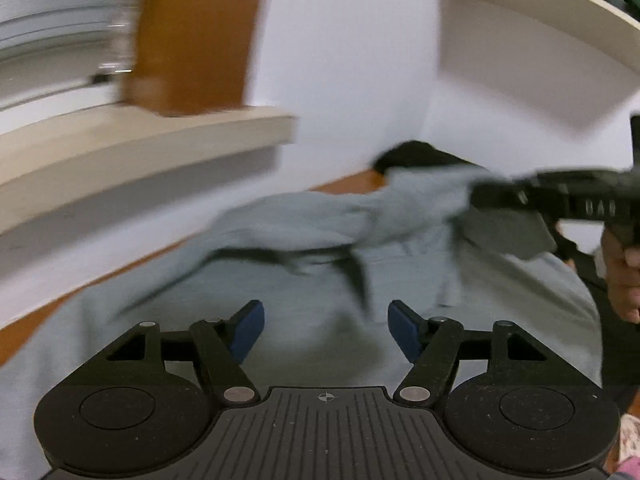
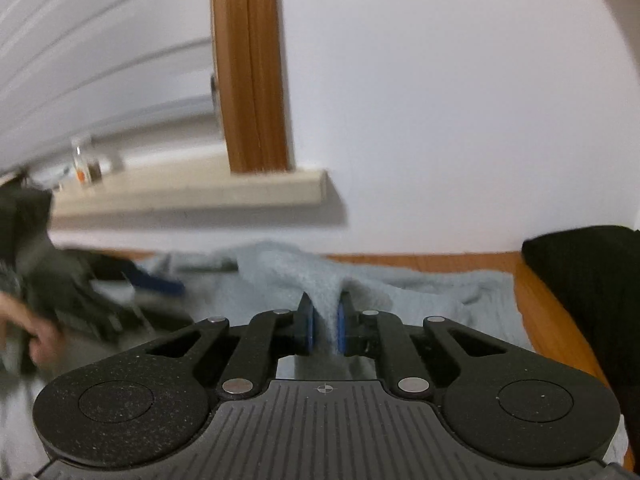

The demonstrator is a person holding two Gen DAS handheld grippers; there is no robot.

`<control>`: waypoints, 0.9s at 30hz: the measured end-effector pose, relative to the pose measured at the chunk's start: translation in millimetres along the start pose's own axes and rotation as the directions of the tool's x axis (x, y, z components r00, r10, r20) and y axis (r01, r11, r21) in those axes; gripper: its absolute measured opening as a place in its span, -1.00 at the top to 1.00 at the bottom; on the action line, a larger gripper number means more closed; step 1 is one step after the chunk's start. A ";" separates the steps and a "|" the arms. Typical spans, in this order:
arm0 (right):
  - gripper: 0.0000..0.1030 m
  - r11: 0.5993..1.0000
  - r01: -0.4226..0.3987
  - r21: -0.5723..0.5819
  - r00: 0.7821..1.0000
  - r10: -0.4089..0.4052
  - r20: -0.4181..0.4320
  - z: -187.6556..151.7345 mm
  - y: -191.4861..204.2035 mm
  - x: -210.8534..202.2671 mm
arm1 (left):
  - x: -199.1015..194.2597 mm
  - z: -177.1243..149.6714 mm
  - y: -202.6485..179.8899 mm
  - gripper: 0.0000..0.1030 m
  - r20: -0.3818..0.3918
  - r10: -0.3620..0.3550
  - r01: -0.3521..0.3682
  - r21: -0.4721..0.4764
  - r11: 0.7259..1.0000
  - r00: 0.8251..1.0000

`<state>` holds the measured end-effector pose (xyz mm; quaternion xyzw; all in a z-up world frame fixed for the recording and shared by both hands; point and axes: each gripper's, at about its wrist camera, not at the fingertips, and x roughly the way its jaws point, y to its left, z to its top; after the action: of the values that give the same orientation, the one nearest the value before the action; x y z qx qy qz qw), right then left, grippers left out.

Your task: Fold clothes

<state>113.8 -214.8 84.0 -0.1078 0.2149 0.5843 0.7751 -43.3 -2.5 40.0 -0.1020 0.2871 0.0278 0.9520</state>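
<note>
Lay spread over the orange-brown wooden surface (image 1: pixel 352 182), a pale grey sweatshirt (image 1: pixel 280 280), filling the middle and lower part of the left wrist view, with dark drawstrings (image 1: pixel 304 258) trailing across its centre. Hovered above it, the left gripper (image 1: pixel 326 330), jaws released and wide apart, blue pads (image 1: pixel 250 328) bare with nothing between them. Reached in from the right edge of that frame, the right gripper (image 1: pixel 492 196), blurred, tips at a raised fold of the grey cloth, with the person's right hand (image 1: pixel 624 276) at the far right edge beneath it. Seen in the right wrist view, the right gripper (image 2: pixel 323 326) clenched on a ridge of the sweatshirt (image 2: pixel 288 272), the fleecy fabric pinched between the blue pads (image 2: pixel 310 330) and pulled up into a peak in the centre of the frame. Appeared at the left edge of that view, blurred, the left gripper (image 2: pixel 160 282) and the left hand (image 2: pixel 38 338) holding it. Sat at the right of that frame on the wooden surface (image 2: pixel 540 304), a black garment (image 2: pixel 588 280), also visible in the upper middle of the left wrist view (image 1: pixel 416 158) just behind the sweatshirt. Ran along the white wall in the upper left of both views, a beige window ledge (image 2: pixel 192 196) with an orange wooden frame (image 2: pixel 250 68) standing on it and small bottles (image 2: pixel 86 164), too blurred to identify, at its left end.
</note>
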 end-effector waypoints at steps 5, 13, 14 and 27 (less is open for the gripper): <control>0.78 1.000 -0.011 0.014 0.999 0.010 0.033 7.4 0.6 -7.1 | 31.5 6.4 -16.8 -0.41 -0.010 -0.059 0.058 -0.028 0.998 0.998; 0.77 0.999 -0.031 0.040 0.999 0.030 0.042 4.4 -2.7 -4.6 | 52.0 8.3 -18.2 0.91 -0.061 -0.111 0.106 -0.076 0.991 0.992; 0.75 0.999 -0.025 0.039 0.999 0.023 0.038 3.5 -3.4 -3.7 | 47.4 7.7 -18.3 0.92 -0.060 -0.105 0.101 -0.060 0.993 0.993; -0.14 0.983 0.093 0.156 0.994 -0.101 0.045 -21.2 -38.1 12.5 | -152.3 -3.0 51.8 0.92 -0.079 0.143 -0.137 0.074 0.988 0.987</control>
<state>148.5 -224.1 56.4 -0.0426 0.2332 0.5304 0.8140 -177.7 48.3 112.4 -0.0501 0.3342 0.0804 0.9377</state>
